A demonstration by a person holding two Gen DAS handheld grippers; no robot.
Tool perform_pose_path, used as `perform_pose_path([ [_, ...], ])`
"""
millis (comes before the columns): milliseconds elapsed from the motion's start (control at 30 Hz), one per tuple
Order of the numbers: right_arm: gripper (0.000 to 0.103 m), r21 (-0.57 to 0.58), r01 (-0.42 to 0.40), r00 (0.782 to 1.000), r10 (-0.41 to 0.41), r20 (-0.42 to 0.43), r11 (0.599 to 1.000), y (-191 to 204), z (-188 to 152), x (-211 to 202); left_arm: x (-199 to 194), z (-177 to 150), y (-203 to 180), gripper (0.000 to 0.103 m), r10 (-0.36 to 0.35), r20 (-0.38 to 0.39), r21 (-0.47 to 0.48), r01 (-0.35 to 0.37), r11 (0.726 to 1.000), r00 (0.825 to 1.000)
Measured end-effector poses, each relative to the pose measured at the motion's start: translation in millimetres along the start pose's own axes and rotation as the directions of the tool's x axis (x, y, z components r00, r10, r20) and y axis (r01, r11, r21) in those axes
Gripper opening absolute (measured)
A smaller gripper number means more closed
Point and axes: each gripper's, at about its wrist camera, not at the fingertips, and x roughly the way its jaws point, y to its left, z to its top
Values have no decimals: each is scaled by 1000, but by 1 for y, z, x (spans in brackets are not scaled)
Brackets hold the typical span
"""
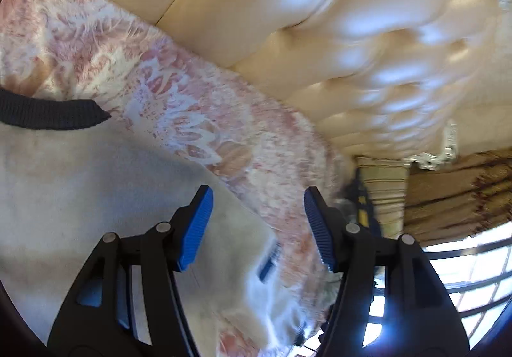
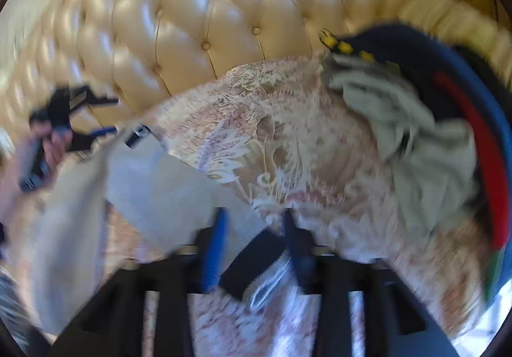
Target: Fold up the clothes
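A pale cream garment (image 1: pixel 96 184) with a black ribbed cuff (image 1: pixel 48 113) lies on a pink floral bedspread (image 1: pixel 198 107). My left gripper (image 1: pixel 257 219) is open above the garment's right edge, nothing between its blue pads. In the blurred right wrist view the same garment (image 2: pixel 153 184) stretches left, with a black cuff (image 2: pixel 252 261) lying between the pads of my right gripper (image 2: pixel 256 248), whose jaws stand apart. The left gripper (image 2: pixel 64 126) shows at far left, held by a hand.
A tufted cream headboard (image 1: pixel 320 20) rises behind the bed. A heap of clothes, grey (image 2: pixel 412 139) and dark blue with a red stripe (image 2: pixel 473 133), lies at the bed's right side. A window (image 1: pixel 473 277) shows at lower right.
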Motion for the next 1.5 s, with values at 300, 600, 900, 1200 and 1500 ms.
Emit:
perform_pose_path([
  [300, 84, 90, -249, 968, 249, 16, 964, -24, -20, -22, -113, -124, 10, 62, -203, 13, 75, 201, 977, 979],
  [600, 82, 155, -232, 970, 240, -30, 960, -11, -45, 4, -190, -234, 67, 62, -155, 60, 36, 153, 988, 986],
  [900, 50, 383, -318, 938, 347, -7, 867, -33, -50, 17, -223, -257, 88, 62, -147, 118, -29, 151, 988, 982],
  [1200, 38, 553, -329, 925, 380, 24, 765, -51, -46, 28, -280, -277, 81, 62, -184, 164, 2, 186, 982, 969],
  [1500, 5, 503, -271, 950, 313, 1, 821, -53, -17, 23, -355, -312, 111, 62, -183, 273, -10, 194, 981, 944],
])
